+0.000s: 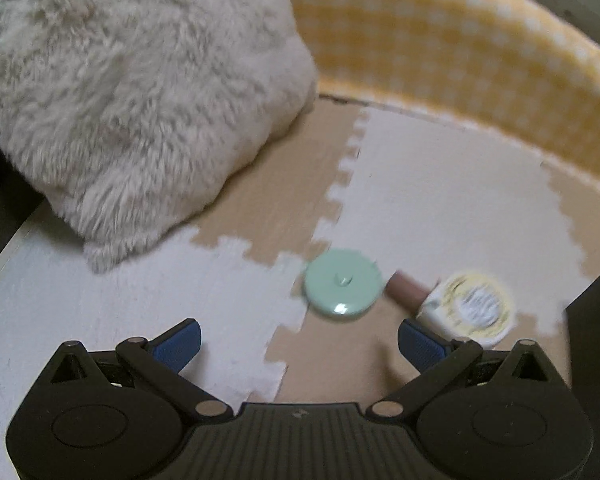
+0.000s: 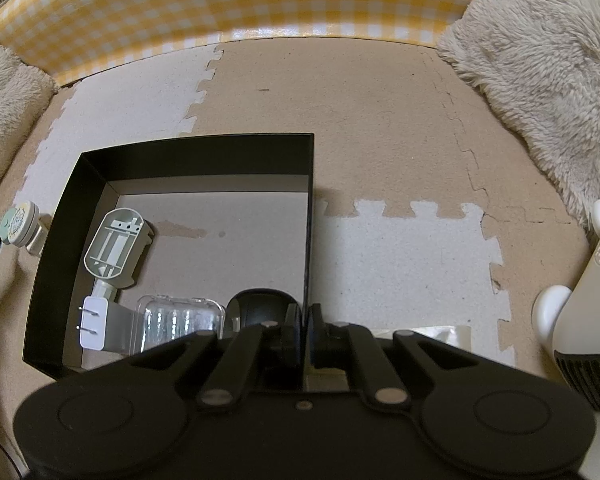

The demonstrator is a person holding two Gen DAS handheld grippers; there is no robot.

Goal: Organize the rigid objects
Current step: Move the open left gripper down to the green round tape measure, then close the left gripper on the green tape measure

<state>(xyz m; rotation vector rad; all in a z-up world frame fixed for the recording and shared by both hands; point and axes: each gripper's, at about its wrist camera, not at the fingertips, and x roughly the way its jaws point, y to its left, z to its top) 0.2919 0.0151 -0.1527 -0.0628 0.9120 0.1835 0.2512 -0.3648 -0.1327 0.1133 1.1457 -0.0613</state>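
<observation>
— Where were the hand-held grippers?
— The left hand-held gripper (image 1: 299, 340) was spread above the green disc (image 1: 343, 286) and round tin (image 1: 474, 307) on the mat (image 1: 440, 184). The right hand-held gripper (image 2: 305, 322) pinched the box (image 2: 188, 156) wall; plug (image 2: 93, 322) inside.

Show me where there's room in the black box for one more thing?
The black box has bare floor in its middle and far half, up to the back wall. Its left and near sides are crowded: the grey-green plastic part, white plug, clear case and a black rounded thing.
</observation>
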